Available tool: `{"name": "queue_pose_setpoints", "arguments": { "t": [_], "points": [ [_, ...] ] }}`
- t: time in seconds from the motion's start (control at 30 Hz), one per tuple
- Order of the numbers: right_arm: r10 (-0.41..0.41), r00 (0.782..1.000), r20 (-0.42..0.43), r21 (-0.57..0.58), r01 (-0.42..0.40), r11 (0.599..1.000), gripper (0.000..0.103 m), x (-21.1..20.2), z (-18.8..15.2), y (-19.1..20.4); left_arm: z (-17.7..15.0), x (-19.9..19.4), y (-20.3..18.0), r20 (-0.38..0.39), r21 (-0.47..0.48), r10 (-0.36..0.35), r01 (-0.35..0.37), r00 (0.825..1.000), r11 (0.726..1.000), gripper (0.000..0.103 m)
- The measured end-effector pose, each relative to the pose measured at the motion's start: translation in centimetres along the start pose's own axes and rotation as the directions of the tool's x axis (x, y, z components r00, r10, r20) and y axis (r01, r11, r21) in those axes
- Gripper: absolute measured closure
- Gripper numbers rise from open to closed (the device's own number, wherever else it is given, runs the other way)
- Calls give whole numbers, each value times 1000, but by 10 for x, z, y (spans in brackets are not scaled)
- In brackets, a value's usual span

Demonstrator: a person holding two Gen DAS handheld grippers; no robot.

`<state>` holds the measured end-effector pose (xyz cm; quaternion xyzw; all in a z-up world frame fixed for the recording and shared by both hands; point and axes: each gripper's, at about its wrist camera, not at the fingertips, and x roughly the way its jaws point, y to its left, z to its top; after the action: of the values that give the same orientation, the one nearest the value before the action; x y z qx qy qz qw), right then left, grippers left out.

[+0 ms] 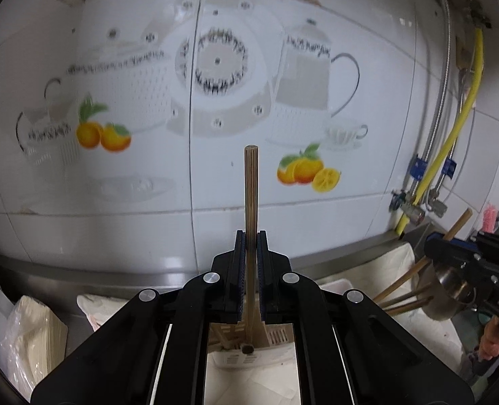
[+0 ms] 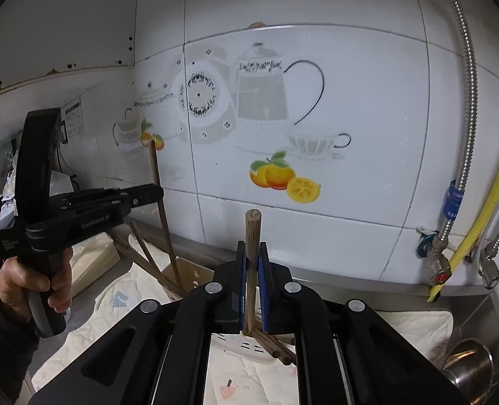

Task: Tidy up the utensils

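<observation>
The left gripper [image 1: 251,236] has its jaws clamped on an upright wooden chopstick [image 1: 251,189] standing above a slotted cream holder [image 1: 276,335] on the cloth-covered surface [image 1: 394,260]. The right gripper [image 2: 252,248] likewise pinches a second chopstick [image 2: 252,233], over loose chopsticks [image 2: 273,346] lying in a white tray [image 2: 249,349]. The tiled wall [image 2: 350,101] lies beyond.

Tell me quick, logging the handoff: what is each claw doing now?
Left claw: closed on an upright chopstick.
Right claw: closed on another chopstick.
</observation>
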<state>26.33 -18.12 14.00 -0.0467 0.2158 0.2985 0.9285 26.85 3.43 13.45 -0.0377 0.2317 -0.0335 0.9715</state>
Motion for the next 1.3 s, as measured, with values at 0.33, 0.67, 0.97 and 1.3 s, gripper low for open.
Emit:
{"name": "queue_pose_setpoints", "arguments": {
  "t": [0.33,0.67,0.97,1.3],
  "points": [
    [4,999,-47,21,-3,1000,96,16,-13,-5,-8,4,-3,-26,35,12,-11,1000,999,97],
    [0,998,-59,13,1,1000,96,16,-20,-3,-13,1,-3,-38,41,20,-19,999,999,97],
    [-10,999,-42,15,11,1000,96,5,-20,-2,-15,-13,-4,-31,45,16,-14,999,999,96],
    [-18,1000,-7,20,18,1000,63,-26,-31,6,-36,-51,2,-9,21,45,-45,999,999,56]
  ]
}}
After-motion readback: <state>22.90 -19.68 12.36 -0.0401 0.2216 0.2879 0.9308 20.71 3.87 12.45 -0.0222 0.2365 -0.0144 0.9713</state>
